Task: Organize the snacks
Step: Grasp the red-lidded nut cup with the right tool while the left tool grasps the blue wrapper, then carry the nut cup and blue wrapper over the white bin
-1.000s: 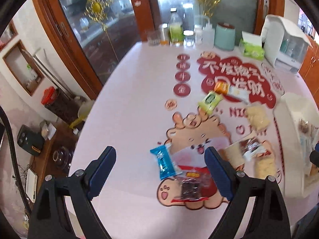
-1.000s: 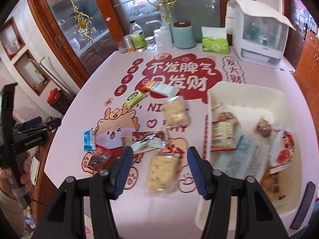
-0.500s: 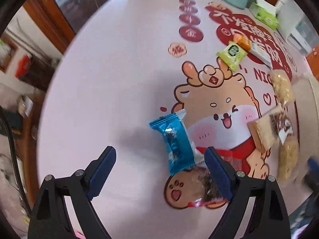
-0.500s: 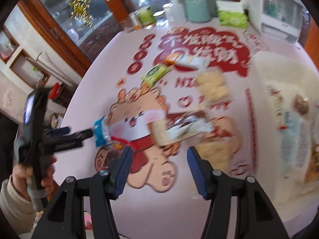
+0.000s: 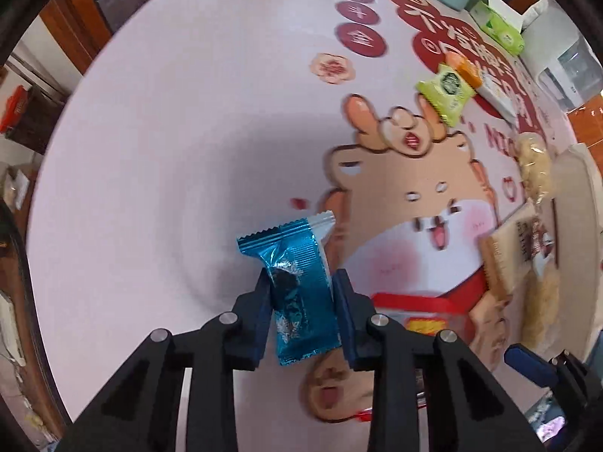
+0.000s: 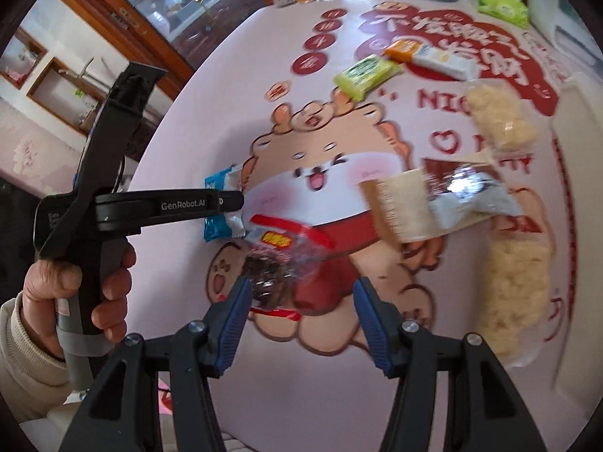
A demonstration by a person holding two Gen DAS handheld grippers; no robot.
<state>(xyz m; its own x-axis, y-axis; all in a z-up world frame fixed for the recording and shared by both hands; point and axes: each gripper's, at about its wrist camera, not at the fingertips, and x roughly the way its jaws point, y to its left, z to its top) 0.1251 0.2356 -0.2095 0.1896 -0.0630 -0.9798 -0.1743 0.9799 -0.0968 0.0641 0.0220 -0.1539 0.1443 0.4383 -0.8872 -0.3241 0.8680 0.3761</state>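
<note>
Presently the left hand-held gripper [image 5: 301, 301] is closing on a blue snack packet [image 5: 297, 286]; the right hand-held gripper [image 6: 301, 312] stands part-open, empty, above a clear dark-snack packet [image 6: 271, 267].

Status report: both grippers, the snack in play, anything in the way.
Left gripper closing around blue foil snack packet, packet on table. Right gripper open, empty, above clear dark-fruit packet. Nothing blocking.

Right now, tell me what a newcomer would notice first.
The left tool is closing around a blue snack packet at the cartoon dog's edge on the pink tablecloth. Beside it, the right tool hovers open over a clear red-labelled snack bag.
</note>
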